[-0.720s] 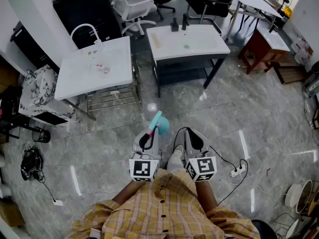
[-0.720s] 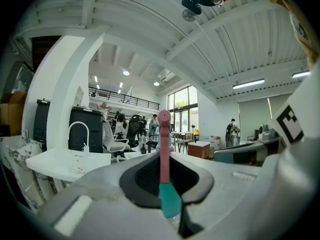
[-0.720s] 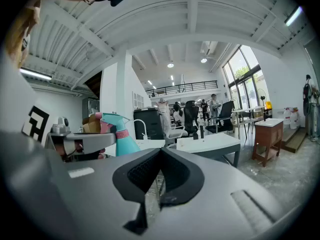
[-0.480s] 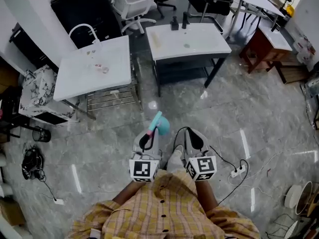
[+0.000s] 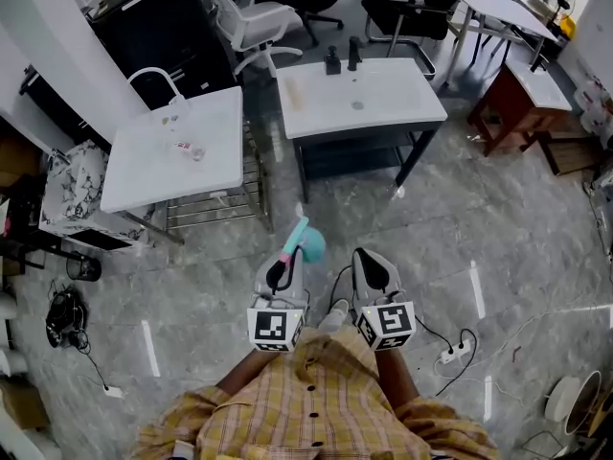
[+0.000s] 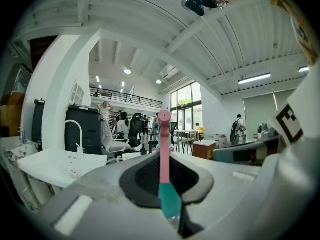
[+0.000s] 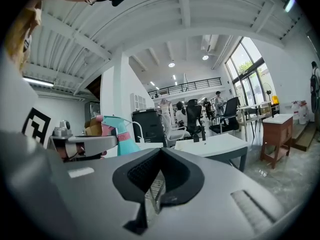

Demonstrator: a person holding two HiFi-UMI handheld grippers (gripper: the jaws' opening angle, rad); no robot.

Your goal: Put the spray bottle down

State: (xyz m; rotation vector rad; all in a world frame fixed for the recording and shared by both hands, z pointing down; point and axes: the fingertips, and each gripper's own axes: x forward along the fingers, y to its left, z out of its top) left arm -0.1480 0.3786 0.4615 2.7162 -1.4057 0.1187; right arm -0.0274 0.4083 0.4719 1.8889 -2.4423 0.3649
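The spray bottle (image 5: 310, 244) has a teal head and a pink trigger. It juts forward out of my left gripper (image 5: 281, 274), which is shut on it above the grey floor. In the left gripper view the pink trigger (image 6: 164, 149) stands upright between the dark pads, with teal plastic (image 6: 170, 202) below it; the bottle's body is hidden. My right gripper (image 5: 373, 268) hangs beside it, shut with nothing in it. The right gripper view shows its pads meeting at the tip (image 7: 160, 150), with the teal spray bottle (image 7: 121, 141) off to the left.
Ahead stand two white tables, the left table (image 5: 144, 166) with a white curved tap (image 5: 156, 69), the right table (image 5: 383, 103) with two dark bottles (image 5: 332, 60). Office chairs (image 5: 254, 17) stand behind. A wooden desk (image 5: 522, 99) is at right. Cables and a power strip (image 5: 446, 355) lie on the floor.
Both grippers keep the same pose and the bottle stays in the left one. The head view has shifted slightly, so the tables sit a little further left and up.
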